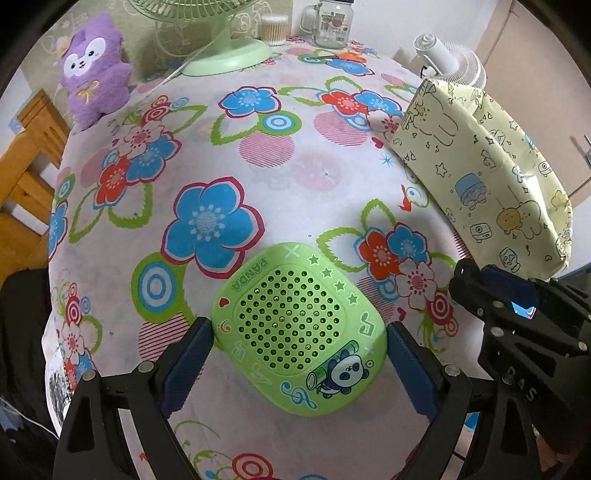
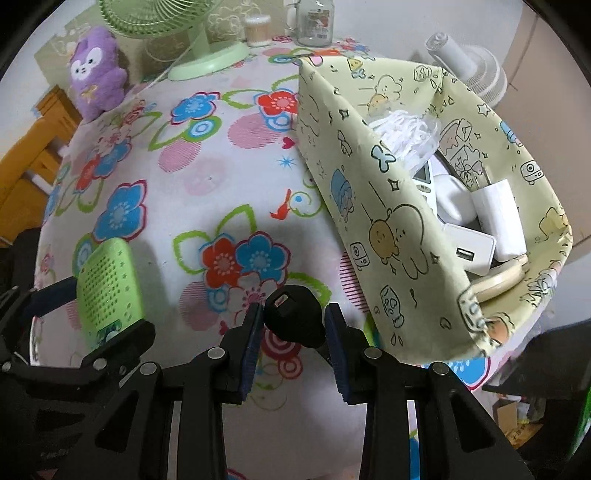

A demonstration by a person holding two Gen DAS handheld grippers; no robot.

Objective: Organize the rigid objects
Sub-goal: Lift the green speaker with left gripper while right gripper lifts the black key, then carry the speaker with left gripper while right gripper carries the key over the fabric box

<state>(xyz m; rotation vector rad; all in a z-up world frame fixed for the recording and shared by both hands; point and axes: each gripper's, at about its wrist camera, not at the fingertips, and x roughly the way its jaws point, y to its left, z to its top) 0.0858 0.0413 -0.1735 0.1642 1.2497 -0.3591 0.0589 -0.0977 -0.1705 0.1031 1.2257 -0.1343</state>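
A flower-printed cloth [image 1: 229, 177] covers the surface, with a wooden chair [image 1: 26, 166] left of it, a pale wall behind it, and a beige door [image 1: 532, 74] right of it.

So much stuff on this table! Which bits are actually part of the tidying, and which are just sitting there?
Part of the job:
- green panda speaker, held in the left tool
- small black plug, clamped in the right tool
- patterned fabric bin, holding white chargers

Just lying about:
- purple plush toy
- green fan
- glass jar
- cotton swabs
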